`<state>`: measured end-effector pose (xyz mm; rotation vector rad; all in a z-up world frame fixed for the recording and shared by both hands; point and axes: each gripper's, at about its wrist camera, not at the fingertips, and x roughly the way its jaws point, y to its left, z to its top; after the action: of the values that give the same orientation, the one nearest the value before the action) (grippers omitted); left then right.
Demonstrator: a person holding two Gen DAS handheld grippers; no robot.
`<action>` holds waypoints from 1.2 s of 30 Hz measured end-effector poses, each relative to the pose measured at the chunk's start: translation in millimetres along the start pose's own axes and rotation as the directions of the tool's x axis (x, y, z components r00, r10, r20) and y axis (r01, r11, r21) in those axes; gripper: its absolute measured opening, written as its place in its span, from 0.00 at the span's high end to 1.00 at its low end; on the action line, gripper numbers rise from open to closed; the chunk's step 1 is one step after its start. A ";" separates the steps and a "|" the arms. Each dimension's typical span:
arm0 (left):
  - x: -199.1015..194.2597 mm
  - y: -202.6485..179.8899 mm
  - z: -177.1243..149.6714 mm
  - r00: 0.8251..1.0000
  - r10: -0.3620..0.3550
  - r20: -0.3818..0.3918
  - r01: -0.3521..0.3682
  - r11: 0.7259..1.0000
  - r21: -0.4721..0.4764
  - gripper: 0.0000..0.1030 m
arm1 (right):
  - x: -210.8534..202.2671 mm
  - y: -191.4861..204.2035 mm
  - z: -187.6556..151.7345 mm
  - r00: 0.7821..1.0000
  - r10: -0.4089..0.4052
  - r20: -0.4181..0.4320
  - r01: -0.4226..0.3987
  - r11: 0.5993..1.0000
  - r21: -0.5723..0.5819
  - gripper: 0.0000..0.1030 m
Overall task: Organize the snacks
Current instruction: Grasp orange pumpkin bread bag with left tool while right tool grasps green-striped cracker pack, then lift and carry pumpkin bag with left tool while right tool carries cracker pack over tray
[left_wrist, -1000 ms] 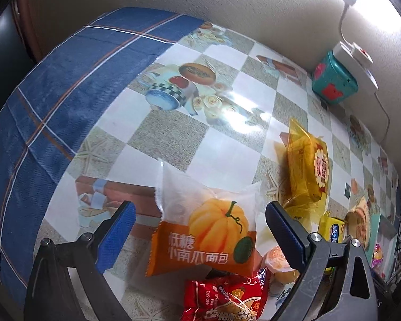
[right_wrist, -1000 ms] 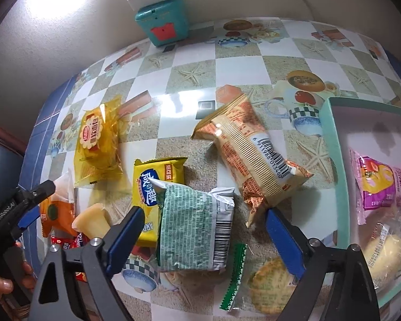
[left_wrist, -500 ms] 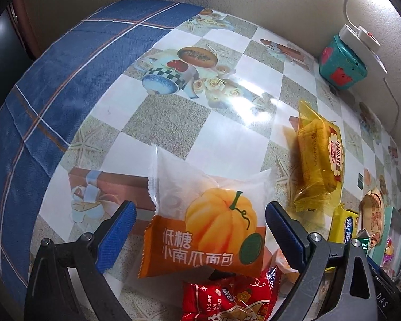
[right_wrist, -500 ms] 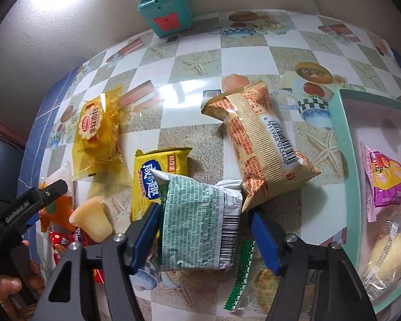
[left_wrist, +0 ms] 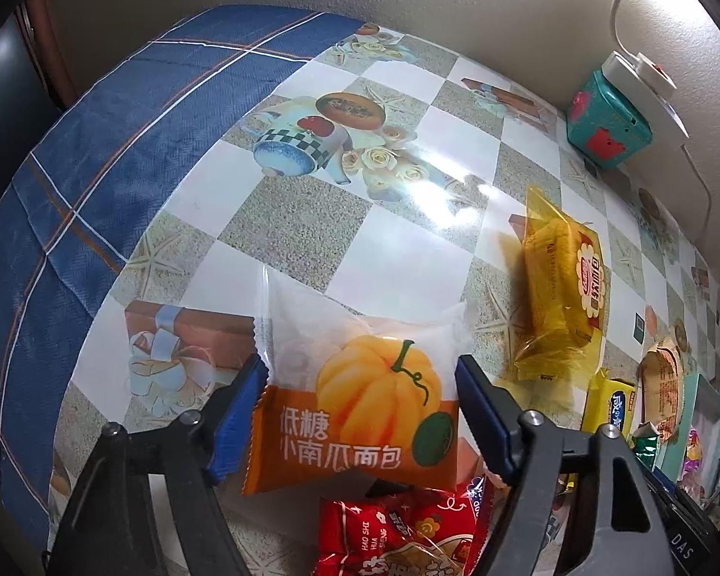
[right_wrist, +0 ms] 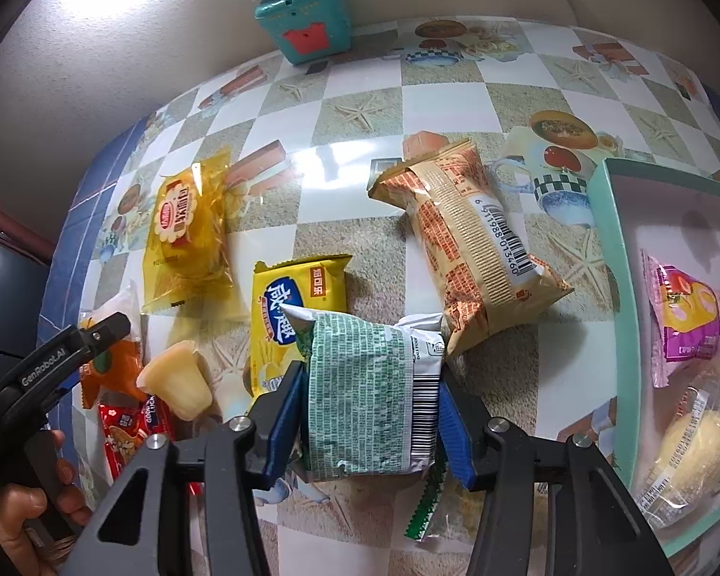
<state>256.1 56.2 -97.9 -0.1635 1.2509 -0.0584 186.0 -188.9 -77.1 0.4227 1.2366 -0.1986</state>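
Right wrist view: green-and-white packet [right_wrist: 367, 384] between the closing jaws of the right gripper [right_wrist: 367, 425], pads touching its sides, overlapping a yellow packet [right_wrist: 297, 307]; tan packet [right_wrist: 465, 245] beside. Left gripper [left_wrist: 360, 413] closing around the pumpkin bread packet [left_wrist: 360, 398], near the table's [left_wrist: 283, 225] blue edge; contact unclear. A red packet [left_wrist: 398, 537] is cut off below.

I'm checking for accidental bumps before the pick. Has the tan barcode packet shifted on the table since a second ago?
No. The tan barcode packet still lies beside the printed checkered cup, its lower end over the green packet; only the view shifted slightly.
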 end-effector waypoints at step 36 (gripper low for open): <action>-132.2 -29.7 -20.2 0.984 -0.012 0.178 0.003 0.999 0.051 0.34 | -123.6 -25.8 -8.7 0.987 0.019 0.157 -0.030 0.997 0.065 0.48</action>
<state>196.6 42.6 24.8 -0.1263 1.0691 -0.0800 128.9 -218.5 31.9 0.4717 1.0729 -0.2483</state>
